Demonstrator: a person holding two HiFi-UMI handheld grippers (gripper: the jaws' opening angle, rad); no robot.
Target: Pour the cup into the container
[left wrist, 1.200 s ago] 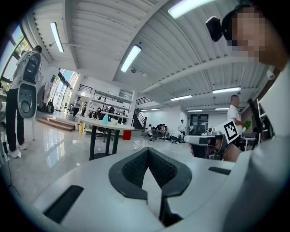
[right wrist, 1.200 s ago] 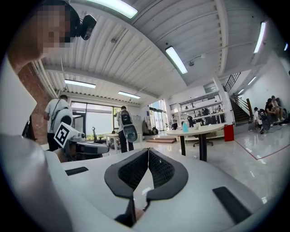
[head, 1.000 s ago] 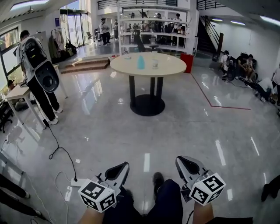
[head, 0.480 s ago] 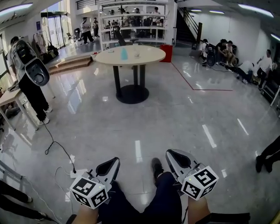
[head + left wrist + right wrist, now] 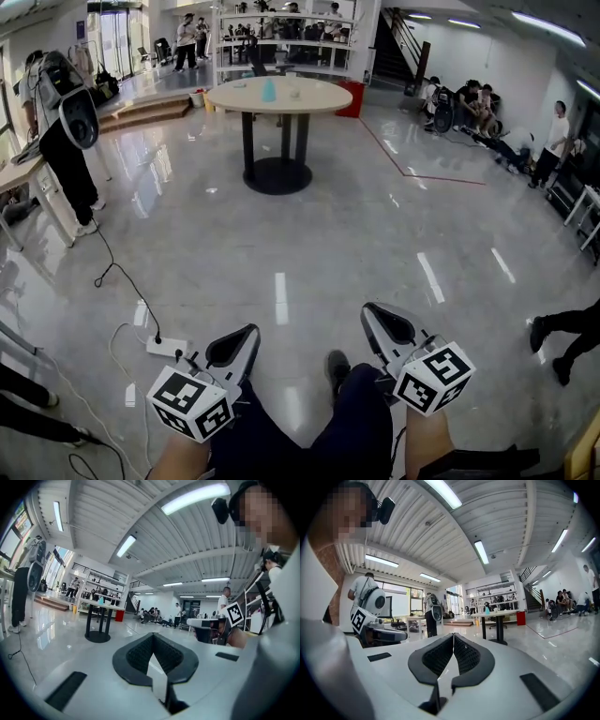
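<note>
Far across the hall stands a round table (image 5: 278,96) on a black pedestal. On its top are a small blue vessel (image 5: 269,90) and a pale cup-like item (image 5: 293,91), both too small to make out. My left gripper (image 5: 250,331) and right gripper (image 5: 371,310) are low in the head view, over my legs and far from the table. Both point level and are shut with nothing between the jaws. The left gripper view shows the table (image 5: 99,604) at mid left. The right gripper view has the table (image 5: 497,614) right of centre.
A person with a large backpack rig (image 5: 64,112) stands at the left by a small desk (image 5: 21,176). A power strip with cable (image 5: 166,347) lies on the glossy floor near my left gripper. Shelves (image 5: 281,37) stand behind the table. People sit at the back right (image 5: 469,105).
The table now sits higher, further left and smaller in the head view. Both grippers kept their place before me and stayed shut.
</note>
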